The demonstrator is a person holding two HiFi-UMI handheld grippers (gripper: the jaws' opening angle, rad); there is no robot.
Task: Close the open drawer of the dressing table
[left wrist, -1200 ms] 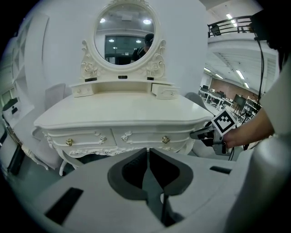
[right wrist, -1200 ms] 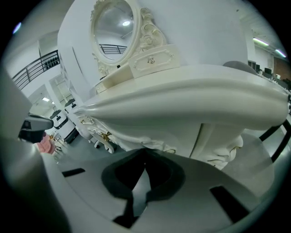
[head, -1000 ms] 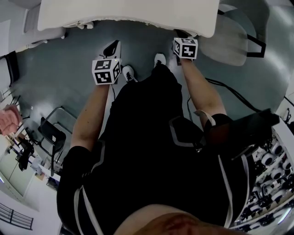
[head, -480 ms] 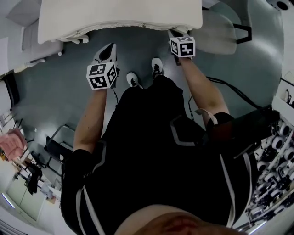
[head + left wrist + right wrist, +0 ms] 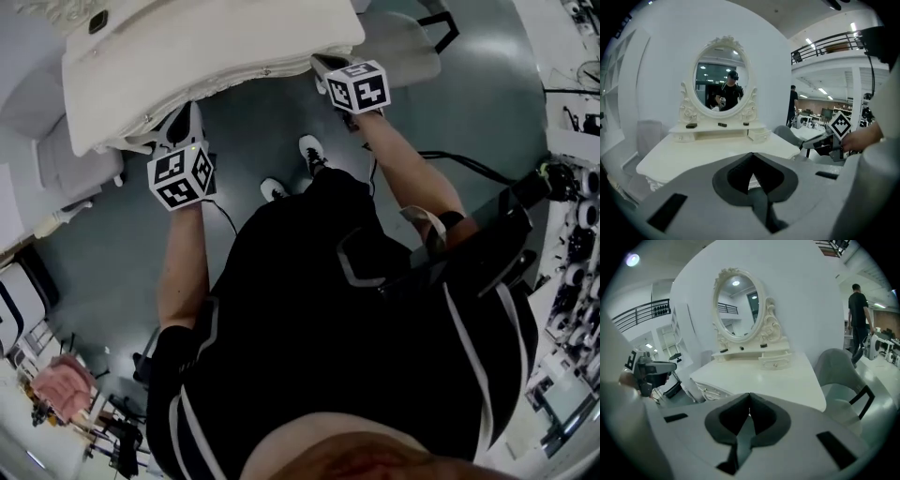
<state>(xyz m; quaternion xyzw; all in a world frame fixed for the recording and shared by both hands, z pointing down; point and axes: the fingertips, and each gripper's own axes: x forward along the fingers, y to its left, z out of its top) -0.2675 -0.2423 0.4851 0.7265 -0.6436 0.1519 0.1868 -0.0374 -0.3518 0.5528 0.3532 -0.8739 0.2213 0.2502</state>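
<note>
The white dressing table (image 5: 206, 47) fills the top of the head view; its carved front edge (image 5: 244, 77) faces me. In the gripper views it carries an oval mirror (image 5: 721, 86) and small drawer boxes (image 5: 774, 361). The carved front with a knob (image 5: 707, 391) shows, but I cannot tell an open drawer in any view. My left gripper (image 5: 180, 120) hangs just before the table's left front, shut and empty (image 5: 752, 157). My right gripper (image 5: 323, 64) sits at the right front edge, also shut on nothing (image 5: 749, 397).
A grey chair (image 5: 398, 42) stands right of the table, close to the right gripper. A cable (image 5: 469, 161) runs over the grey floor. Shelves of equipment (image 5: 572, 216) line the right side. A person (image 5: 857, 310) walks far behind the chair.
The table has come nearer and turned in the head view. Both grippers have moved forward, up to its front edge. Both stayed shut.
</note>
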